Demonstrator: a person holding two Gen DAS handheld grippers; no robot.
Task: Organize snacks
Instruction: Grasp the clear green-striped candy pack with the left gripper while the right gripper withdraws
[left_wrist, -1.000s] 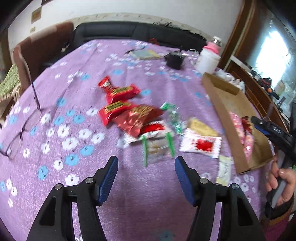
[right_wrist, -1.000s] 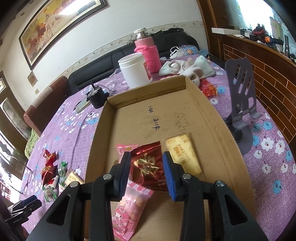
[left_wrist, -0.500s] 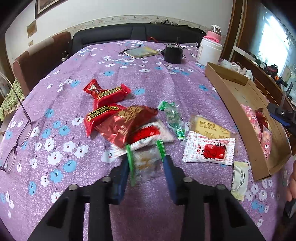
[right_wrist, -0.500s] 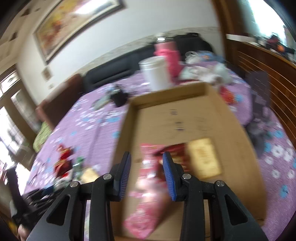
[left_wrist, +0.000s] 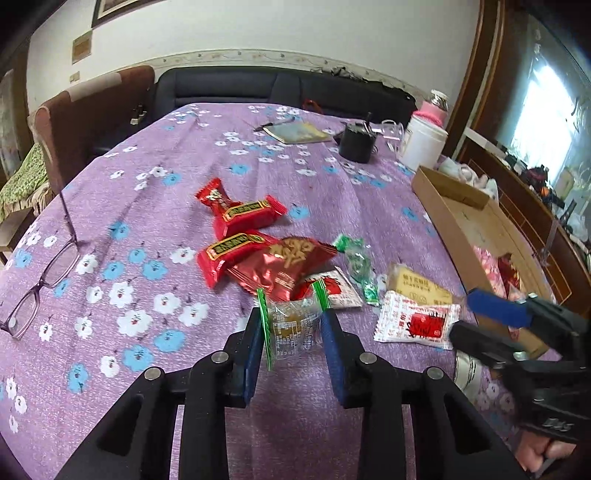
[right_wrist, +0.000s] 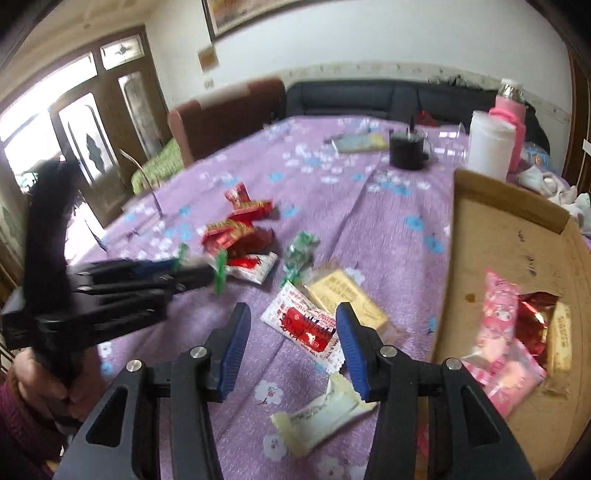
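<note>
My left gripper (left_wrist: 291, 332) is shut on a clear snack packet with green edges (left_wrist: 291, 325), just in front of the pile of red packets (left_wrist: 236, 251) on the purple flowered tablecloth (left_wrist: 184, 166). My right gripper (right_wrist: 293, 339) hovers over a white-and-red packet (right_wrist: 306, 328); its jaws are opening and nothing is pressed between them. Beside it lie a yellow packet (right_wrist: 347, 295) and a cream packet (right_wrist: 321, 410). The cardboard box (right_wrist: 517, 236) on the right holds a pink packet (right_wrist: 498, 317), a red foil packet (right_wrist: 535, 314) and a yellow one.
Eyeglasses (left_wrist: 40, 284) lie at the table's left edge. A black cup (left_wrist: 356, 142), a white tub (left_wrist: 421, 142), a pink-sleeved bottle (right_wrist: 508, 110) and a notebook (left_wrist: 299, 131) stand at the far side. A green candy wrapper (left_wrist: 356, 258) lies among the snacks. A dark sofa and a brown chair border the table.
My left gripper closed on the clear green-edged packet. My right gripper swung left out of the box to the loose snacks, left the red foil packet in the box, and widened its jaws.
</note>
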